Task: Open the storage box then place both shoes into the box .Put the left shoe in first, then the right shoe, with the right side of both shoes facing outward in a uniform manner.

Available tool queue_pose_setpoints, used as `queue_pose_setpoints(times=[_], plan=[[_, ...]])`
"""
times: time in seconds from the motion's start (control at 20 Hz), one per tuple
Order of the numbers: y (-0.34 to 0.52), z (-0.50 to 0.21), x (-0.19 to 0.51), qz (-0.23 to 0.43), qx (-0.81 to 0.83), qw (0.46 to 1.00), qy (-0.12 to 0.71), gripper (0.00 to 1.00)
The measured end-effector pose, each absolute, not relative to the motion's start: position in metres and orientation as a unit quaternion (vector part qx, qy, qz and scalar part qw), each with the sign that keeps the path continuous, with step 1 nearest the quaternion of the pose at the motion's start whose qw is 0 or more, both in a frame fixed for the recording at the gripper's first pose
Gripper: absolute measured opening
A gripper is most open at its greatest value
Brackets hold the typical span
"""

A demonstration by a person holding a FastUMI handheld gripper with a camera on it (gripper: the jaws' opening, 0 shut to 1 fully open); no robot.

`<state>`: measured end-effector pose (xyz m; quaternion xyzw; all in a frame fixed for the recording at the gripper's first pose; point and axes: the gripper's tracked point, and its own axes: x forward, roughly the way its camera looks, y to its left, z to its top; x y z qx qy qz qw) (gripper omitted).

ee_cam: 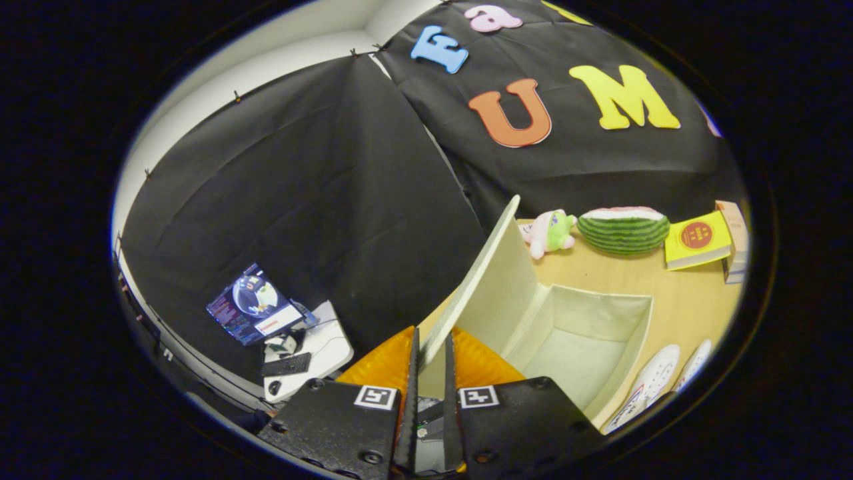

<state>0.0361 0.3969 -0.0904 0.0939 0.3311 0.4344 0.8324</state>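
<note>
We log, L to R: desk w/ monitor [254, 305] and keyboard beyond the cloth wall. Gripper [430, 350] fingers pinch the raised cream lid [481, 267] of the open cream fabric storage box [586, 333]. Wooden table [680, 300]: plush toy [550, 232], watermelon cushion [623, 230], yellow book [696, 239]. White shoes [656, 380] just beside box.

Cream is being shown by the storage box [586, 327] and its lid [486, 273]; white by two shoes [656, 377]; green stripes by a watermelon toy [623, 231]; yellow by a book [696, 240].
</note>
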Motion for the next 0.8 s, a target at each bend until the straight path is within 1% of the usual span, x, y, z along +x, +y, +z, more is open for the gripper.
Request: queue_pose_setpoints(times=[0.2, 0.35, 0.45, 0.65, 0.8], plan=[[0.407, -0.084, 0.034, 0.439, 0.074, 0.841, 0.308, 0.45], [0.409, -0.093, 0.032, 0.439, 0.066, 0.841, 0.311, 0.7], [0.402, -0.092, 0.039, 0.427, 0.058, 0.852, 0.297, 0.87], [0.369, -0.09, 0.055, 0.382, 0.015, 0.888, 0.256, 0.88], [0.34, -0.083, 0.067, 0.342, -0.013, 0.913, 0.223, 0.97]])
